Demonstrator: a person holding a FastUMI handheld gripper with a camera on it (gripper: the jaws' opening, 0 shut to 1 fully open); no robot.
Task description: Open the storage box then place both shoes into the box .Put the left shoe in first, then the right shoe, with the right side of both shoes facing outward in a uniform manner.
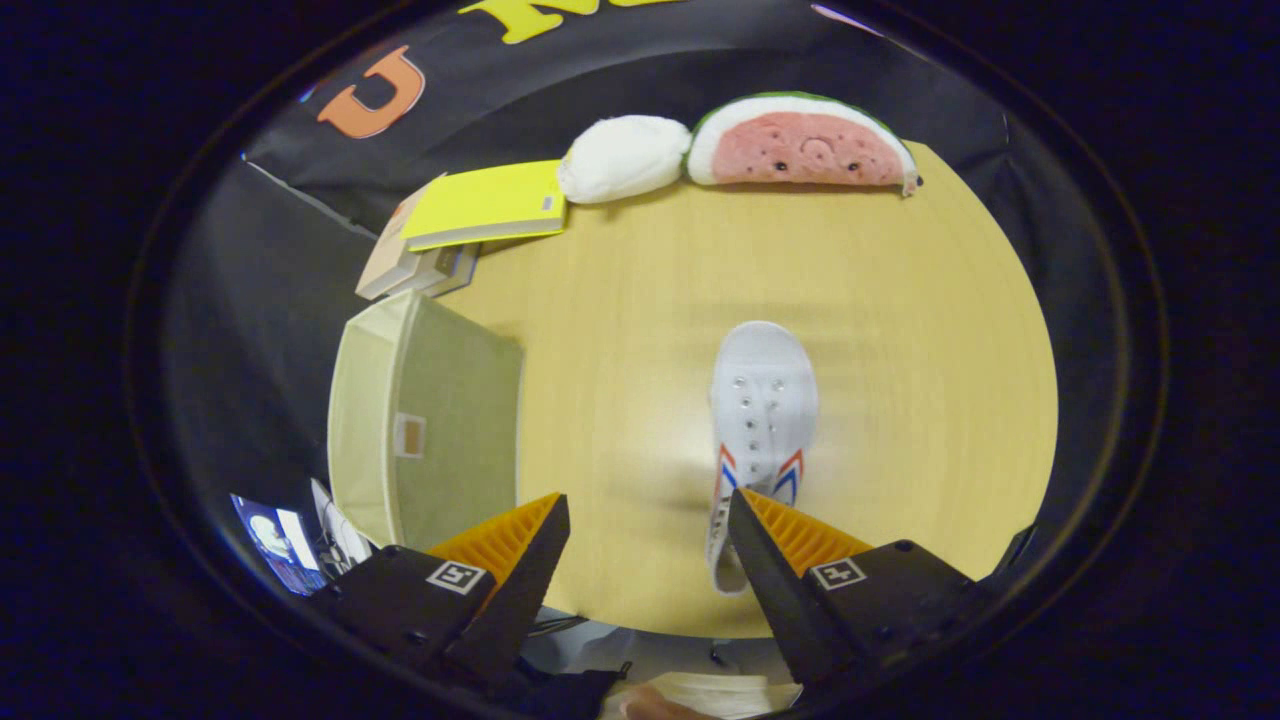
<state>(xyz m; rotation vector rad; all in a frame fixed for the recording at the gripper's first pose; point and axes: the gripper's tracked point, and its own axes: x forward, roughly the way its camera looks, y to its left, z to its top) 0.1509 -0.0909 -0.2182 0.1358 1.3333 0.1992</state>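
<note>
A white canvas shoe with red and blue chevrons on its sides lies on the round wooden table, toe pointing away from me. Its heel end reaches the tip of my right finger and lies partly behind it. My gripper is open above the table's near edge, with bare table between the fingers. The pale green fabric storage box stands to the left, beyond my left finger, with a small tab on the face turned to me. I cannot tell whether its lid is open.
A yellow book tops a small stack of books behind the box. A white plush and a watermelon-slice plush sit at the table's far edge. A hand shows below the fingers.
</note>
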